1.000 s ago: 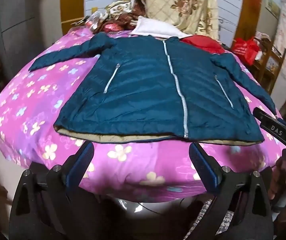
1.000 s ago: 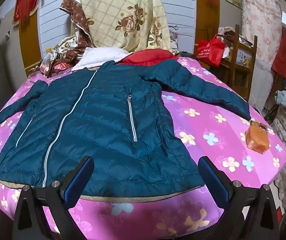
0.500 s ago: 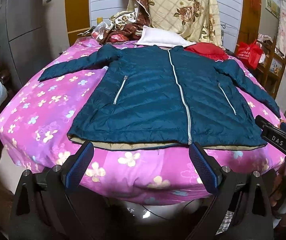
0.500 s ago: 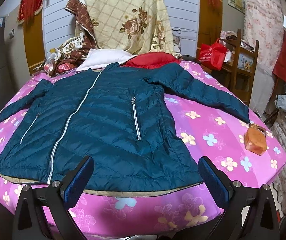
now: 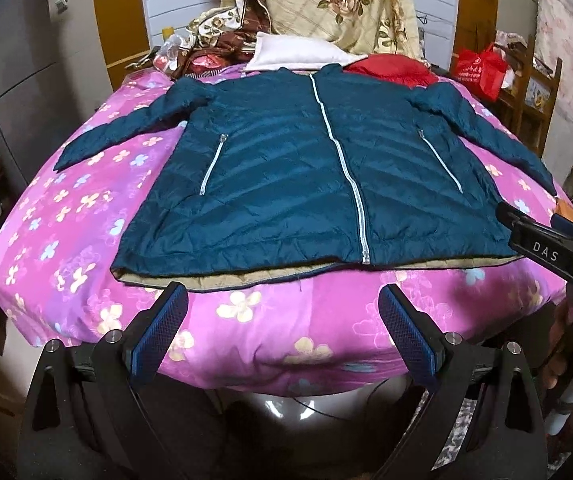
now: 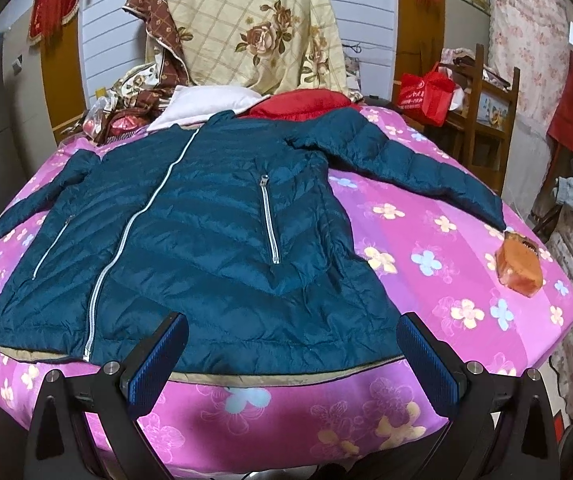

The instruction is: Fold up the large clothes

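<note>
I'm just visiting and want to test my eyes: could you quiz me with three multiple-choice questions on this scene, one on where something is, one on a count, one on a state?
1. Where does the small orange pouch lie?
A. on the jacket's chest
B. on the pink floral cover beyond the sleeve cuff
C. on the wooden chair

2. How many light zippers show on the teal jacket?
A. one
B. two
C. three

3. How is the left gripper?
A. fingers spread, holding nothing
B. clamped on the hem
C. clamped on a sleeve

Answers: B, it sits on the cover near the cuff; C, a front zipper and two pocket zippers; A, the fingers stand apart short of the hem.
</note>
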